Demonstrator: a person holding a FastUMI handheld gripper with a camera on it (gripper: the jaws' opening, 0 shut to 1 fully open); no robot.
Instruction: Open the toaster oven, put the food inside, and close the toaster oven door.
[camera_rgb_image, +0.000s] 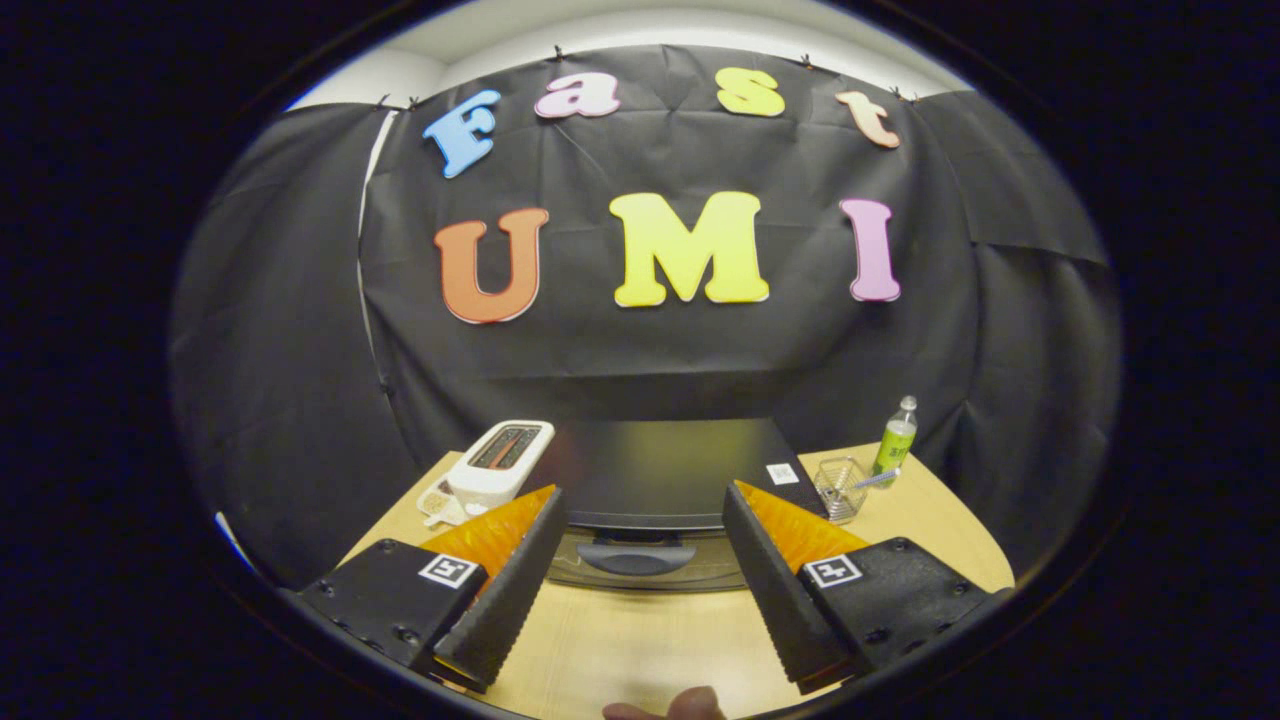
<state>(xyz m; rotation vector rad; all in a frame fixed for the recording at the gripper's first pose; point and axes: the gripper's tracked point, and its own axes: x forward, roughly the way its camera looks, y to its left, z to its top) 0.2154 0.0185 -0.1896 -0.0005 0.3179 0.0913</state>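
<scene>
A black toaster oven (660, 470) stands on the wooden table (640, 640) just beyond my fingers, seen from above. Its glass door is closed, and the door handle (636, 556) lies between and just past the fingertips. My gripper (640, 500) hovers above the oven's front with its fingers wide apart and nothing between them. Beside the white toaster, some small pale food pieces (440, 503) sit at the table's left edge; I cannot tell what they are.
Left of the oven sits a white slot toaster (500, 463). To its right are a clear glass cup (840, 487) with a utensil in it and a green-labelled bottle (897, 440). A person's fingertip (685, 706) shows at the near table edge.
</scene>
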